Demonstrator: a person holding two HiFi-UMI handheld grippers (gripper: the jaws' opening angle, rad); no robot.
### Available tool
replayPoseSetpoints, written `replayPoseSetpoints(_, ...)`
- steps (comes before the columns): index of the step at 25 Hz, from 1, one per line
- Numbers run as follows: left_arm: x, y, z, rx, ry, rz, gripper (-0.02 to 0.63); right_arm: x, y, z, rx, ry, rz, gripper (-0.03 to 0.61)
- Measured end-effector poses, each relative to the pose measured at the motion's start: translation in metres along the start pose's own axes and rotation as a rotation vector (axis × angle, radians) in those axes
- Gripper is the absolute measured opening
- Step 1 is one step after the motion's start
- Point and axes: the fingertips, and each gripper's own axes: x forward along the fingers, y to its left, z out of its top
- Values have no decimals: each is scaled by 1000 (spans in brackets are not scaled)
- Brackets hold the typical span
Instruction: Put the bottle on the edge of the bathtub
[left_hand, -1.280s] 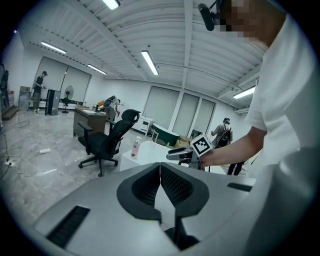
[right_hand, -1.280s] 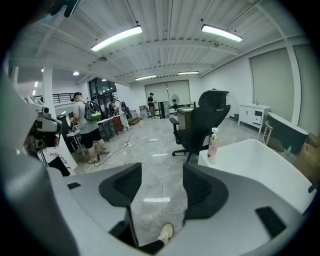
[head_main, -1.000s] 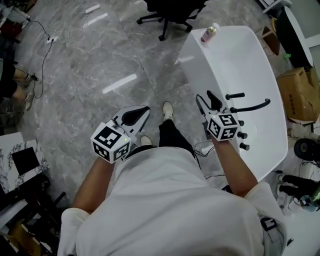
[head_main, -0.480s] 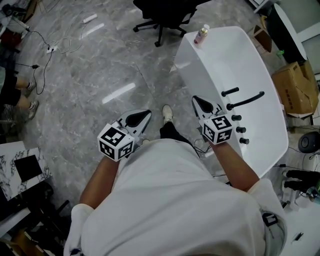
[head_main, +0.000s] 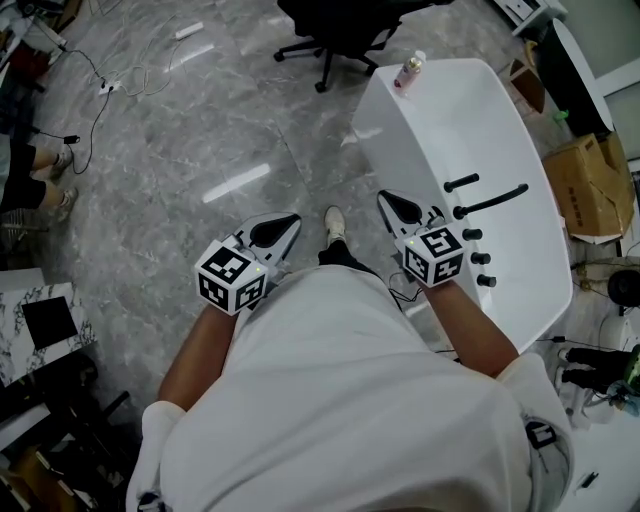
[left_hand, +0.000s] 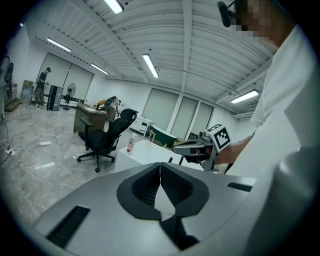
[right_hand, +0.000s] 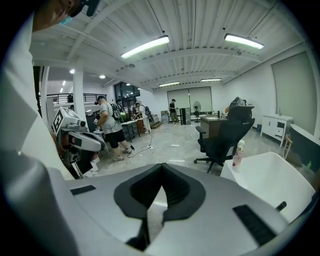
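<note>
"Two grippers on your screens: what has each got?"

"Nothing. On my left gripper (left_hand: 160, 164) the jaws meet at the tips with no thing between them. My right gripper (right_hand: 161, 165) shows the same, pressed together and empty."

"And the bottle?"

"From the head view I see the bottle (head_main: 410, 69) standing upright on the rim at the far end of the white bathtub (head_main: 470, 130). It has a pale cap and a pinkish body. It is well apart from both tools, and neither touches it."

"Where are your hands, then?"

"Both are held close to the body. The right gripper hangs over the near side of the tub, just beside the black faucet (head_main: 490, 203) and its row of knobs (head_main: 481, 258). The left one is over the grey marble floor (head_main: 200, 130), off to the side of the tub."

"Anything else near the bottle?"

"I can see a black office chair (head_main: 340, 25) on the floor near that end. A cardboard box (head_main: 590, 185) sits beyond the tub's far side."
</note>
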Motion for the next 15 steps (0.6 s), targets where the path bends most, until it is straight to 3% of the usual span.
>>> replayPoseSetpoints(15, -35, 6, -13, -30, -24, 54, 18, 13, 28, 5, -25, 2, 48, 8)
